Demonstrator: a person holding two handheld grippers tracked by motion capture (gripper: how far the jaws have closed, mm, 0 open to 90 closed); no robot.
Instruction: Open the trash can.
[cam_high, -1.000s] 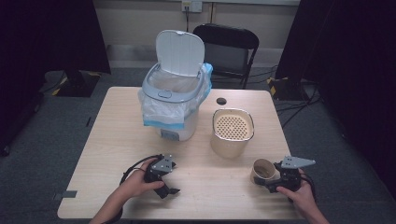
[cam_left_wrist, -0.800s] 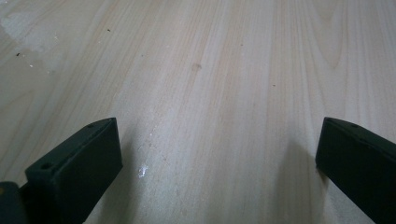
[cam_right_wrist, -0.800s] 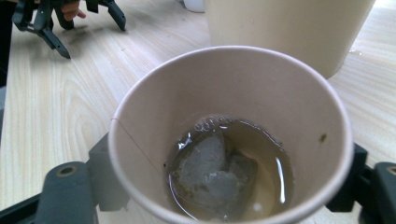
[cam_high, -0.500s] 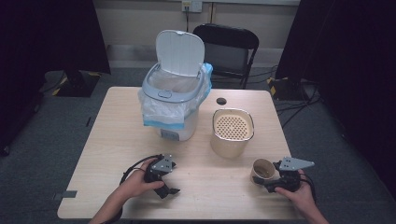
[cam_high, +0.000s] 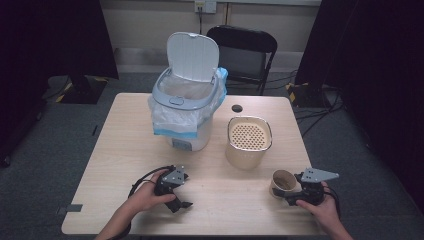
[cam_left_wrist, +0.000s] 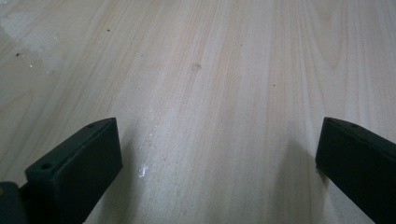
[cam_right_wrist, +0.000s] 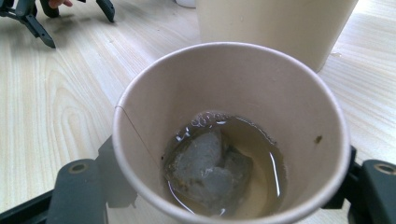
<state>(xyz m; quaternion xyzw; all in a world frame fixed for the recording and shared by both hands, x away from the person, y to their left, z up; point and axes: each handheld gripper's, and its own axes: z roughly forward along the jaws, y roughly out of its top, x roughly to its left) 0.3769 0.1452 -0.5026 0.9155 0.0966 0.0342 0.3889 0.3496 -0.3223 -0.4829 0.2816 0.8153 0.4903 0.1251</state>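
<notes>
right gripper (cam_high: 289, 196) clasping paper cup (cam_right_wrist: 232, 130), left gripper (cam_left_wrist: 219, 163) wide

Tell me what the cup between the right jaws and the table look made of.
The small tan cup looks like matte paper: a thin rolled rim and a glued seam down its inner wall. It holds brownish liquid and a soaked tea bag. The pale table looks like wood or wood-print laminate, with lengthwise grain and a smooth, faintly shiny finish.

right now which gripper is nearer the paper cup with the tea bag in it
Right. The right gripper has its jaws on either side of the paper cup at the table's near right; the left gripper sits well to the cup's left, jaws open over bare wood.
</notes>
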